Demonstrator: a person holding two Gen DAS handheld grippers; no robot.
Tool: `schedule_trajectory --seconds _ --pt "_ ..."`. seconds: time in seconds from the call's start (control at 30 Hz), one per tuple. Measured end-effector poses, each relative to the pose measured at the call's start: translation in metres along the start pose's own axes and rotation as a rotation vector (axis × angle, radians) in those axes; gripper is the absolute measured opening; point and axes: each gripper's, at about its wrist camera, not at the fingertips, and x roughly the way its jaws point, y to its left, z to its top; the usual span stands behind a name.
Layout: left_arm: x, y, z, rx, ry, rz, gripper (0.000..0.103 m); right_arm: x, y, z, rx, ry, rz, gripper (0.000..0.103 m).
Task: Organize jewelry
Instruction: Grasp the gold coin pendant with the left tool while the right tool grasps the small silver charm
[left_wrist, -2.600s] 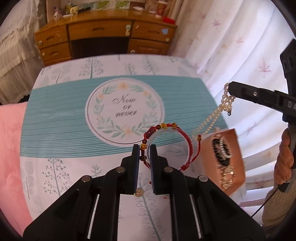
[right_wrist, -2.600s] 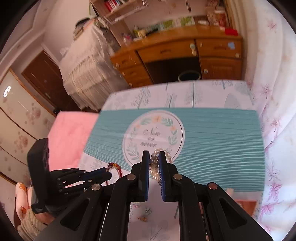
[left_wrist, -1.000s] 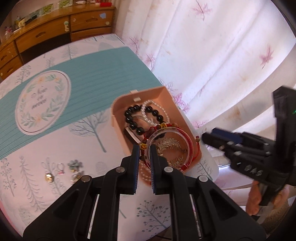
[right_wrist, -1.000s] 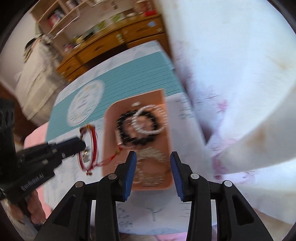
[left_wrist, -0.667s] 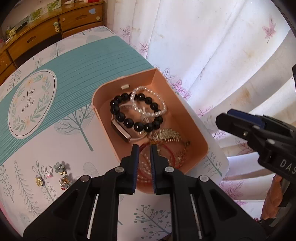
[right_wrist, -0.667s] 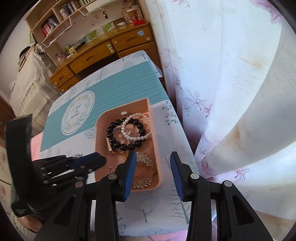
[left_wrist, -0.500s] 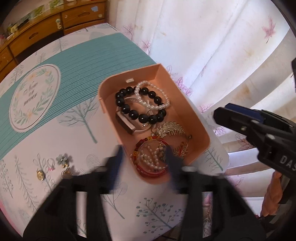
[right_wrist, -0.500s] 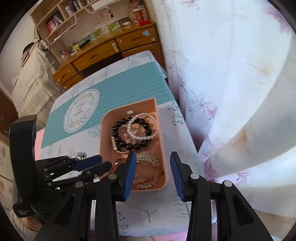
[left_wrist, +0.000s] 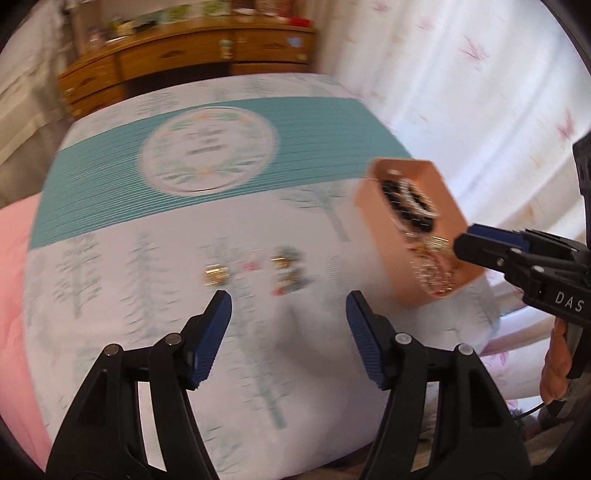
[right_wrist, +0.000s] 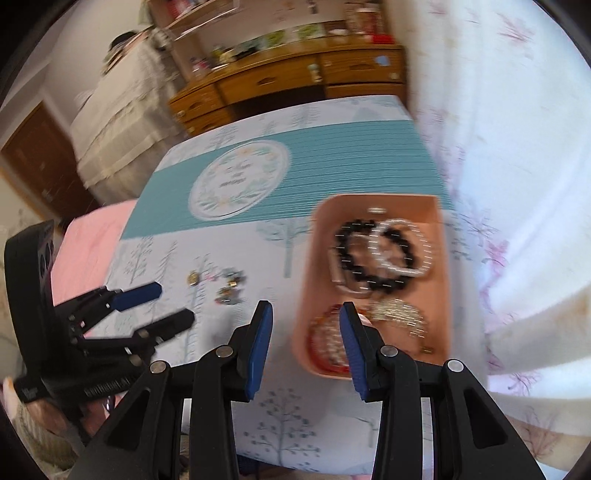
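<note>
- Left gripper (left_wrist: 288, 314), bottom centre of the left wrist view: jaws spread wide, nothing between them, only printed cloth below.
- Right gripper (right_wrist: 306, 334), bottom centre of the right wrist view: jaws partly apart and empty, hanging over the near left edge of the pink tray (right_wrist: 441, 221).
- Pink tray at centre right of the right wrist view, on the surface (right_wrist: 258, 417) near its right edge, by the white curtain (right_wrist: 517, 147).
- Inside the tray: black bead bracelet (right_wrist: 354, 254) and pearl bracelet (right_wrist: 421, 254) overlapping at the far end, gold leaf piece (right_wrist: 399, 314) to the near right, red bracelet (right_wrist: 325, 350) at the near left corner, partly hidden behind a jaw.
- Small loose pieces (right_wrist: 221, 282) on the cloth left of the tray, well apart from it; blurred, kinds not clear.
- Same pieces (left_wrist: 258, 273) at centre of the left wrist view, just beyond the open jaws.
- Wooden dresser (right_wrist: 295, 77) across the top of the frame.
</note>
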Motion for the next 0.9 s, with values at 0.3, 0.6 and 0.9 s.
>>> schedule_trajectory --seconds 0.3,0.6,0.9 --pt "-0.010 0.056 -0.021 -0.087 -0.002 0.062 0.062 0.033 0.059 0.003 -0.161 0.050 0.069 0.038" --pt "0.021 0.066 -0.016 -0.094 0.008 0.051 0.062 0.091 0.081 -0.001 -0.202 0.100 0.083 0.038" --pt "0.044 0.062 -0.009 -0.061 0.017 0.032 0.058 0.135 0.089 0.000 -0.207 0.087 0.101 0.038"
